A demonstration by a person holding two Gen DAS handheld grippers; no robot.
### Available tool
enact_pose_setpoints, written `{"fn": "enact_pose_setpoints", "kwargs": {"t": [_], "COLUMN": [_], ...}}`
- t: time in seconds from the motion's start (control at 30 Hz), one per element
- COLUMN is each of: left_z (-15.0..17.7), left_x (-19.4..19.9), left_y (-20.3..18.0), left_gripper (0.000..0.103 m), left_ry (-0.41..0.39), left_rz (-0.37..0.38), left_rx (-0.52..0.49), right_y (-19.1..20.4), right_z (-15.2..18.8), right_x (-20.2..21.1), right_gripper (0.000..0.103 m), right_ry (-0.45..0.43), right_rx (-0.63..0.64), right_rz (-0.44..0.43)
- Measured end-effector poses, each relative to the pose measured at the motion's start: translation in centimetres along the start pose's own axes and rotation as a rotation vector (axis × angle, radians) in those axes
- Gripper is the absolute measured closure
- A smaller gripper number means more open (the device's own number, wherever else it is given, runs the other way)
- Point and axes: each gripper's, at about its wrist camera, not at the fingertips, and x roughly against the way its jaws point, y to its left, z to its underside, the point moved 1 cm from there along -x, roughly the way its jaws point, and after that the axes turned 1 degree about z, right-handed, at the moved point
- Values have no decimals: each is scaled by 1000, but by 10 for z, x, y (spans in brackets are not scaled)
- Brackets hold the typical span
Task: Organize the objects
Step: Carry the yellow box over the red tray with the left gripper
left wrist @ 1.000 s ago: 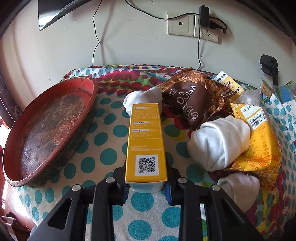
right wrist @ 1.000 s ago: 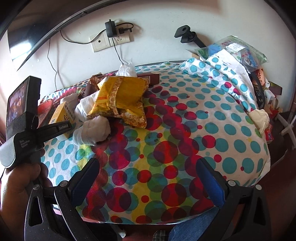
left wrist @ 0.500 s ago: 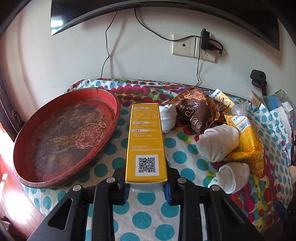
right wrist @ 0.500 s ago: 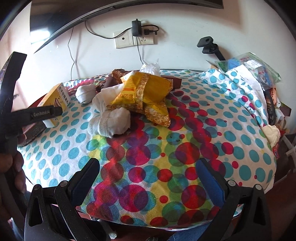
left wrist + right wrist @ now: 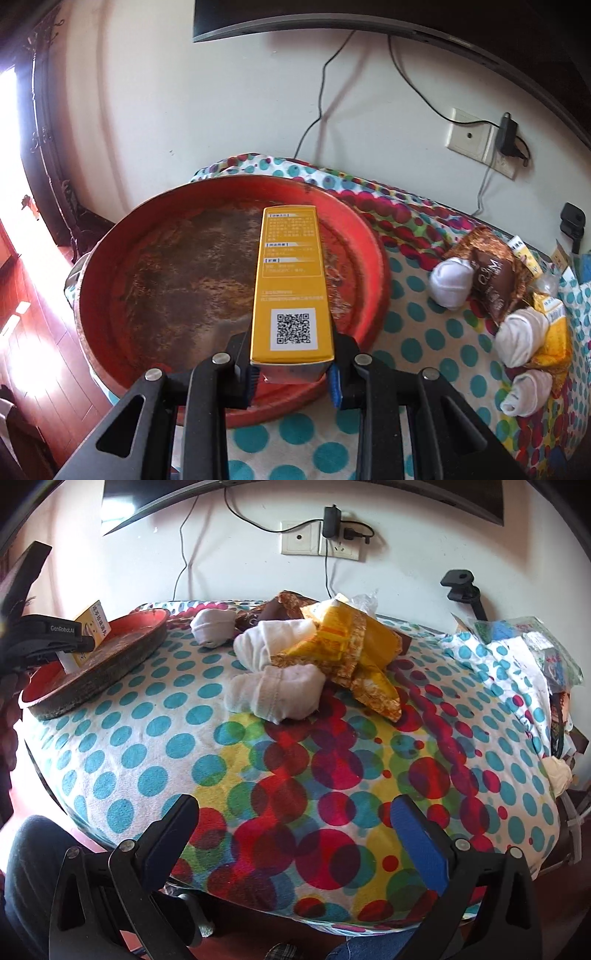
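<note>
While its near end sits clamped between the blue pads of the left gripper (image 5: 292, 373), the yellow box (image 5: 291, 288) reaches up the middle of the left wrist view, its QR-code label facing the camera and its far end over the stained floor of the red tray (image 5: 110, 295). Seen from the right wrist view, the same box (image 5: 92, 627) stands tilted at the upper left of the frame, above the tray (image 5: 122, 657), with the left gripper (image 5: 79, 642) closed on it; whether the box touches the tray floor cannot be told.

That tray rests on a counter covered by a polka-dot cloth (image 5: 417, 325), at the left end of it. To the right of the tray in the left wrist view lie a rolled white sock (image 5: 452, 282), a brown snack bag (image 5: 491, 280) just beside it, a second white sock (image 5: 521, 339) touching a yellow snack packet (image 5: 554, 332), and a third sock (image 5: 528, 387) below them near the right edge.

At the bottom of the right wrist view, the right gripper (image 5: 291, 834) has its jaws spread wide with nothing between them, hovering over the near edge of the cloth (image 5: 147, 746). The sock and packet pile (image 5: 314, 657) sits in the upper middle of that frame. A wall socket (image 5: 317, 541) with a plugged-in charger shows above, on the white wall.
</note>
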Motion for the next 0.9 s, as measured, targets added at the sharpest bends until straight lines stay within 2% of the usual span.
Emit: {"fn": "enact_pose_setpoints", "kwargs": {"t": [0.17, 0.3, 0.9], "left_z": [-8, -8, -3], "left_x": [-16, -21, -49], "left_y": [43, 63, 86], "left_gripper": [74, 74, 74], "left_ry": [17, 27, 91], "left_rz": [-70, -104, -170], "left_rx": [43, 58, 85], "right_y": [10, 15, 11], "right_z": [1, 1, 2], "right_x": [-2, -2, -2], "right_gripper": [0, 0, 0], "right_ry": [13, 16, 27], "right_rx": [32, 41, 17], "right_rz": [-10, -18, -38]}}
